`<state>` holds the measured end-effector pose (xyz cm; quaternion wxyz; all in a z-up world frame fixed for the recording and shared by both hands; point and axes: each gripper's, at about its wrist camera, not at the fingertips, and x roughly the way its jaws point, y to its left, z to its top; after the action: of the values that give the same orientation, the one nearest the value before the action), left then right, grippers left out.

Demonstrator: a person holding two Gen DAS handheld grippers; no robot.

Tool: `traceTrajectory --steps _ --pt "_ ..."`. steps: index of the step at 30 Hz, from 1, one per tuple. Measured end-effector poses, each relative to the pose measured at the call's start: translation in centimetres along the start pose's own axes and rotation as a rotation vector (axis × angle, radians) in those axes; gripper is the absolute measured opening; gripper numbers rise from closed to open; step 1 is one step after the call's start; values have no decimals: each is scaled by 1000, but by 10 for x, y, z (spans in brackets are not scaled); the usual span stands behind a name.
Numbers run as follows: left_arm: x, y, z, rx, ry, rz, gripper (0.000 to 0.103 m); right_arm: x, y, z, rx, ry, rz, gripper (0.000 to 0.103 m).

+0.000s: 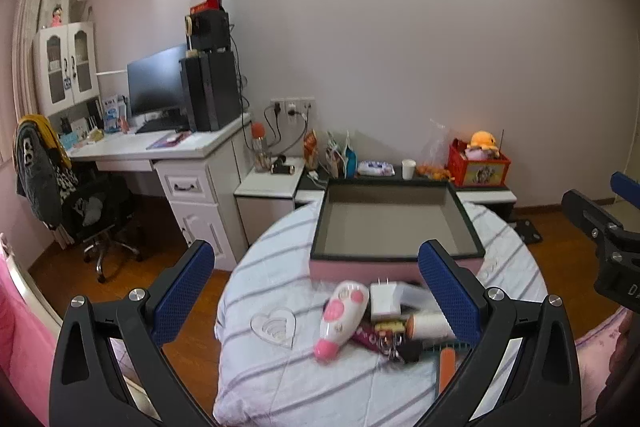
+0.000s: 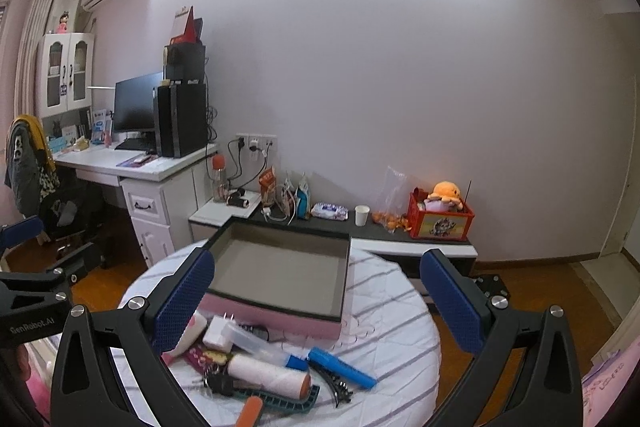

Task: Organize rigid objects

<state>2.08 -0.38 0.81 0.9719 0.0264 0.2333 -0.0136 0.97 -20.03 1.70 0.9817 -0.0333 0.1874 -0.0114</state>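
Two grippers hover with fingers spread wide over a pile of small things on a round table, a bare box behind it.

Nearest, the left gripper (image 1: 316, 295) and the right gripper (image 2: 316, 301) each hold nothing, their blue-padded fingers well apart; the pile lies below and between the fingers, untouched. On the round table with the white striped cloth (image 2: 400, 311) lie an orange nail file (image 2: 250, 411), a white thread spool with brown ends (image 2: 268, 375), a blue rectangular stick (image 2: 342, 367), a white plug charger (image 1: 385, 301), a pink-and-white paw-print gadget (image 1: 340, 319) and, to the left, a clear heart-shaped dish (image 1: 276, 323). Just beyond the pile stands the shallow pink box with a dark rim and grey floor (image 1: 396, 223), holding nothing. Farther back, a red crate (image 2: 440, 223) on a low shelf holds an orange plush toy (image 2: 446, 193).
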Motion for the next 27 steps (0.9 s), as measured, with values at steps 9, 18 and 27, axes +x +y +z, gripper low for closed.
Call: traceTrajectory --steps 9,18,27 --pt "12 -13 -41 21 72 -34 103 14 -3 -50 11 106 14 103" --pt "34 -18 -77 69 161 -55 103 33 -8 -89 7 200 -1 103" --pt "61 -5 -104 81 239 -56 103 50 13 -135 55 288 80 103"
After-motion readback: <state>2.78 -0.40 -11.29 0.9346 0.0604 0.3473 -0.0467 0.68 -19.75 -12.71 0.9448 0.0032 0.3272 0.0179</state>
